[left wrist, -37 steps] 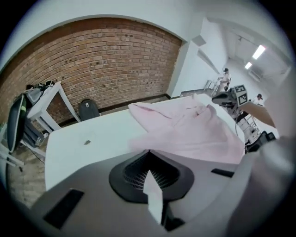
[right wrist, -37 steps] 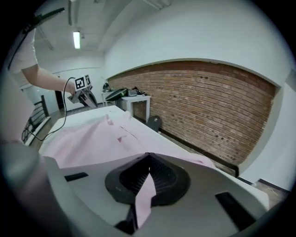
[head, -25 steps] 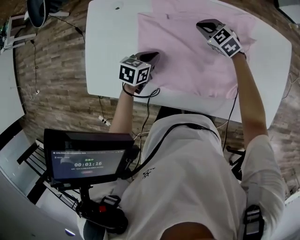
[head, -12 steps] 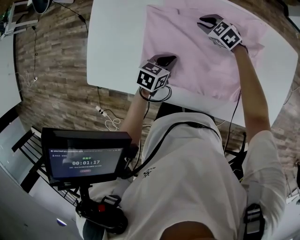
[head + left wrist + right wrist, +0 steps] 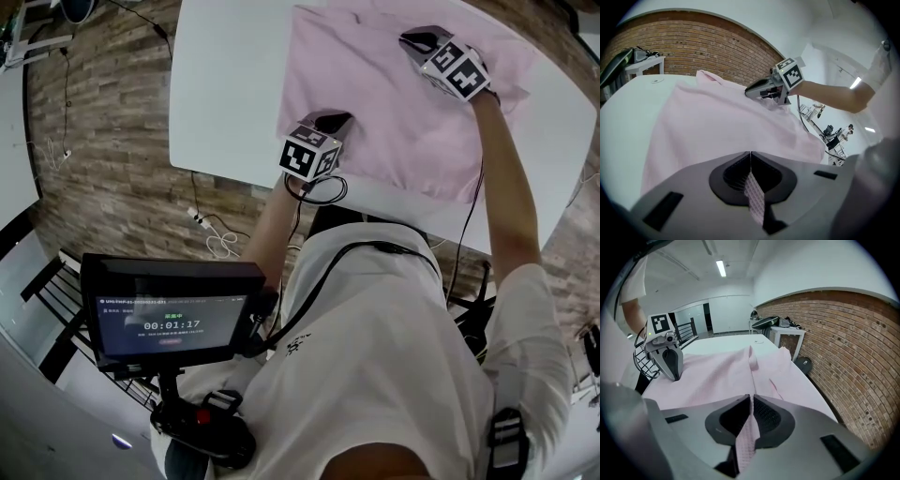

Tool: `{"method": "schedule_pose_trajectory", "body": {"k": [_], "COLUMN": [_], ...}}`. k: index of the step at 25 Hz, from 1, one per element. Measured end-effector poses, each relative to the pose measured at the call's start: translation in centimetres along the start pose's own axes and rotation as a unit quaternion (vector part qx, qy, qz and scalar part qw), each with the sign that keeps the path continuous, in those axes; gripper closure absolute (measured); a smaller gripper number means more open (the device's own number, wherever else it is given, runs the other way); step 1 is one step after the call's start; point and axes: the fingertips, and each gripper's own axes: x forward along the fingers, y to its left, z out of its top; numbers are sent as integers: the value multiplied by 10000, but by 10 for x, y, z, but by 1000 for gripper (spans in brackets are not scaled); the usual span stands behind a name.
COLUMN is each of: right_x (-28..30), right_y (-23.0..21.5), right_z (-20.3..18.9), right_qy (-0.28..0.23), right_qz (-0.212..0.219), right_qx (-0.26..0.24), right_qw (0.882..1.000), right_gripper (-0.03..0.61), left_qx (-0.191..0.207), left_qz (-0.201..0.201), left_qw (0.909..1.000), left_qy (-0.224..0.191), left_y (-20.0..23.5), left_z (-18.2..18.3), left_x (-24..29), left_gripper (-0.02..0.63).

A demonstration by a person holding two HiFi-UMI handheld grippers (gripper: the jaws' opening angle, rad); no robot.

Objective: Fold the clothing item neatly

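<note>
tools 2; left tool (image 5: pixel 750 161) pinches 1 pink shirt (image 5: pixel 394 103); right tool (image 5: pixel 751 404) closing on it; 1 table (image 5: pixel 225 84)

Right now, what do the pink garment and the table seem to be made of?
The pink garment: likely thin woven cotton, matte; a fine grid weave shows where it is pinched. The table: smooth, plain white top, perhaps laminate.

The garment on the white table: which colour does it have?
Pale pink; the garment shows best in the head view.
</note>
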Motion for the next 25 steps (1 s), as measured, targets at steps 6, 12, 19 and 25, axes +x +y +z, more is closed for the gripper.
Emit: {"method": "schedule_pose_trajectory", "body": {"k": [6,12,19,25], "right_x": [-10,-9,-101,-101], "right_y": [-28,-32,-15,-9], "right_z": [-2,-18,-86,-127], "right_qy": [19,77,59,584], "right_qz": [-535,-521,-418,-670], "right_qx": [-119,126,780,764], "right_qw": [9985,9985,9961,9931], "right_gripper": [558,501,491,500], "left_qx": [-69,-218,-86,31], "left_qz": [129,134,238,513], "left_qw": [9999,9996,9990,9987], "left_qy": [35,-91,-364,20], "left_y": [4,8,17,32], "left_z": [-9,-4,9,-17], "left_x": [3,1,-24,-15], "left_gripper": [612,612,612,612]}}
